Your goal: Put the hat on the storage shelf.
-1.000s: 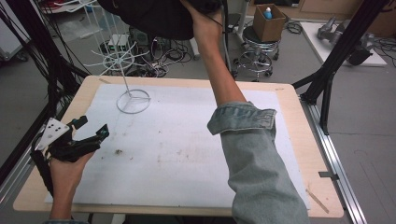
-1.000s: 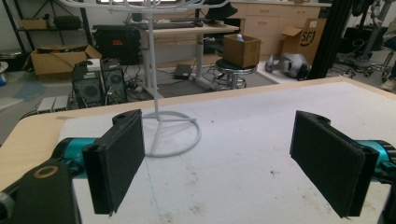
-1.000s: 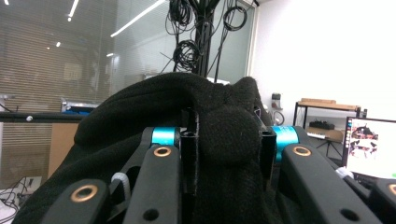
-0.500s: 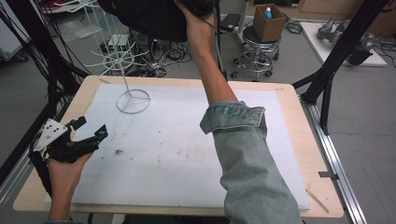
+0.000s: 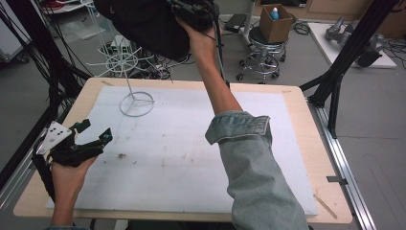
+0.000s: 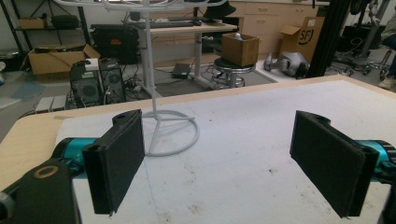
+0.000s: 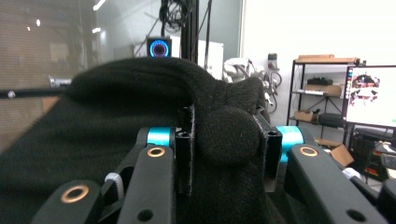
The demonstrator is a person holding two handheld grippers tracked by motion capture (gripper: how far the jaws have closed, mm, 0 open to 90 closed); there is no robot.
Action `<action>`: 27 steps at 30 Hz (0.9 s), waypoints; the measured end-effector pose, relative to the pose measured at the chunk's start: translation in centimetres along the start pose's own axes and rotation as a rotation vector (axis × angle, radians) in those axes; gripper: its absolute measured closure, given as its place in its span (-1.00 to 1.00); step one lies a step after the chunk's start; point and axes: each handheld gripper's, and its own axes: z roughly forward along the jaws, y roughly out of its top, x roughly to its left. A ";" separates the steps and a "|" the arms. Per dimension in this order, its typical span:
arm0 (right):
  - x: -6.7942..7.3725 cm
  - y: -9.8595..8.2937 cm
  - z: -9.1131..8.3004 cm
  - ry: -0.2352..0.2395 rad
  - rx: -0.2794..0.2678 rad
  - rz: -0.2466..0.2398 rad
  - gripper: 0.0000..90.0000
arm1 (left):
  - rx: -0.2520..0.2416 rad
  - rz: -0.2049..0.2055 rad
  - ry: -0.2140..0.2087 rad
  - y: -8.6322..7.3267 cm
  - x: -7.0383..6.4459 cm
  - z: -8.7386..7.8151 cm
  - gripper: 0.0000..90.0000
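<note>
Nearest the person, the left gripper [image 5: 91, 136] is held low over the near left part of the bench [image 5: 297, 110], its two fingers [image 6: 119, 161] wide apart with nothing between them. In the left gripper view one white mat [image 6: 261, 154] covers the bench under the fingers, marked with a few small brown stains. Just beyond the left-hand finger in that view stands one white wire stand [image 6: 161, 126]: a single ring base resting on the mat, one upright post, and a wheel of spokes at the top. In the high view the stand [image 5: 131, 91] sits ahead of the left gripper, near the far left corner of the mat [image 5: 191, 143]. Farther off, one arm in a denim sleeve [image 5: 253, 163] reaches up and away over the far edge of the bench, carrying the right gripper [image 5: 194, 12] high in the air. Its two fingers [image 7: 184, 140] are clamped on a fold of one black knitted hat [image 7: 116, 121], which bunches up between them and spreads away on the far side. In the high view the hat [image 5: 143, 24] hangs above and just behind the top of the stand, clear of it.
</note>
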 end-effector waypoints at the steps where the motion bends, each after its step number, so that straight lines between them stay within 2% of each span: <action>1: 0.0 -0.2 -0.1 0.002 -0.002 0.003 0.51 | 0.001 0.001 -0.001 0.0 0.0 0.0 -0.60; 14: -0.8 -2.6 -0.9 -0.010 0.070 0.005 0.47 | 0.003 0.005 -0.006 0.0 -0.3 0.3 -0.60; 27: -0.9 -6.1 -0.1 -0.001 0.135 0.042 0.39 | 0.002 0.004 -0.005 0.0 -0.3 0.3 -0.60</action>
